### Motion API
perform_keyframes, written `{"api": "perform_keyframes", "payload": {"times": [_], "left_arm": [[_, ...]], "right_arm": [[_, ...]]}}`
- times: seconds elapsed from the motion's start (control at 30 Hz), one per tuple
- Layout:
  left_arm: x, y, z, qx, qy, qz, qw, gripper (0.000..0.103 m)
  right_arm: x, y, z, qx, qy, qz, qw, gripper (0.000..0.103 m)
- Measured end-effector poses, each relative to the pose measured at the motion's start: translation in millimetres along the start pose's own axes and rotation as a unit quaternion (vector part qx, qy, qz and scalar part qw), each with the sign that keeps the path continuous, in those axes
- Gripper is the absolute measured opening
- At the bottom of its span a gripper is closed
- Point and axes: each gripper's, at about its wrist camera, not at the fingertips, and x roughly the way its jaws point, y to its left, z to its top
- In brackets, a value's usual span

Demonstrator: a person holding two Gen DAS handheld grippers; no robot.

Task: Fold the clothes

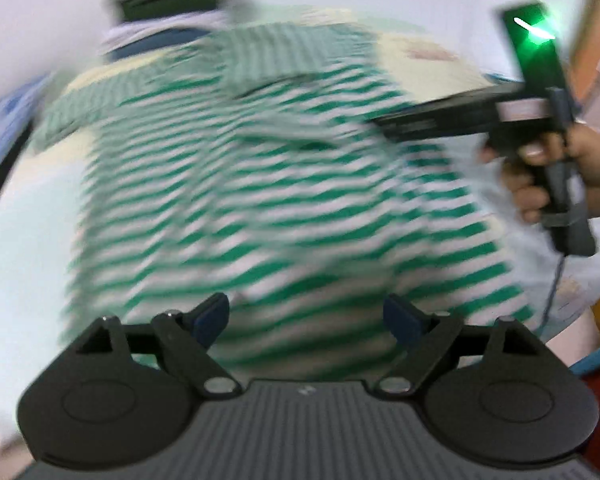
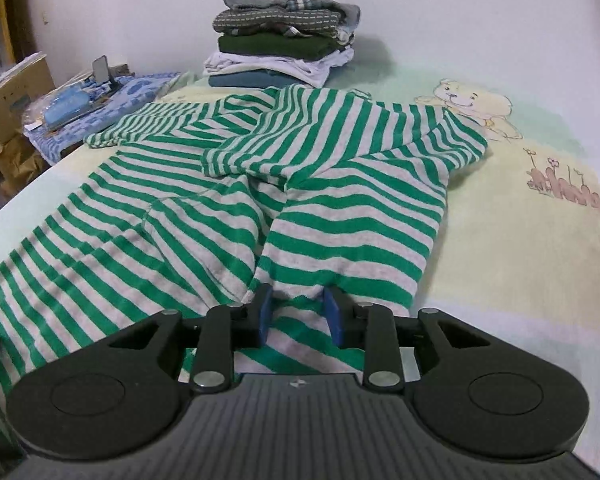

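In the left wrist view, which is blurred, the left gripper (image 1: 306, 314) hangs over the near part of the striped shirt (image 1: 284, 184) with its fingers (image 1: 210, 316) spread wide and nothing between them, probably free to pick a new hold, while a hand (image 1: 556, 172) carries the right gripper (image 1: 384, 124) low onto the shirt's right side. In the right wrist view, the right gripper (image 2: 298, 312) has its fingers (image 2: 264, 314) partly spread around a ridge of the striped shirt (image 2: 228, 200) near its hem, though whether they pinch it I cannot tell. The shirt lies spread on the bed (image 2: 520, 248) with both sleeves folded inward, likely ready for a lengthwise fold, and the stack of folded clothes (image 2: 284, 44) waits behind it by the wall.
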Motion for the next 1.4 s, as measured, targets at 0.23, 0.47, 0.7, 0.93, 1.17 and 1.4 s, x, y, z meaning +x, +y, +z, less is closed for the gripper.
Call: {"api": "perform_keyframes", "payload": {"times": [0.23,0.47,0.7,0.93,1.17,1.4], "left_arm": [[-27.2,42.1,-44.5,-0.077,0.045,0.054,0.9946,0.083],[-44.6,51.4,-28.4,-0.086,0.013,0.067,0.9940,0.092],[-12.5,84.1,6.3,-0.079,-0.021,0.084,0.9931,0.095],[19.4,115.2,20.0,-0.080,-0.031,0.043,0.9954,0.095],[37.4,140.9,27.6,-0.069,-0.038,-0.012,0.9969,0.097],[38.0,146.5,26.2,-0.038,-0.050,-0.062,0.9961,0.097]], "right_arm": [[0.5,1.9,0.1,-0.012,0.000,0.001,1.000,0.031],[-4.3,-7.4,40.4,0.020,0.016,0.053,0.998,0.030],[7.7,55.0,116.2,-0.103,-0.023,0.124,0.987,0.031],[69.7,159.7,156.5,-0.249,-0.040,0.138,0.958,0.043],[159.1,258.0,164.2,-0.352,-0.012,0.130,0.927,0.045],[210.1,277.3,174.8,-0.319,0.012,0.111,0.941,0.045]]}}
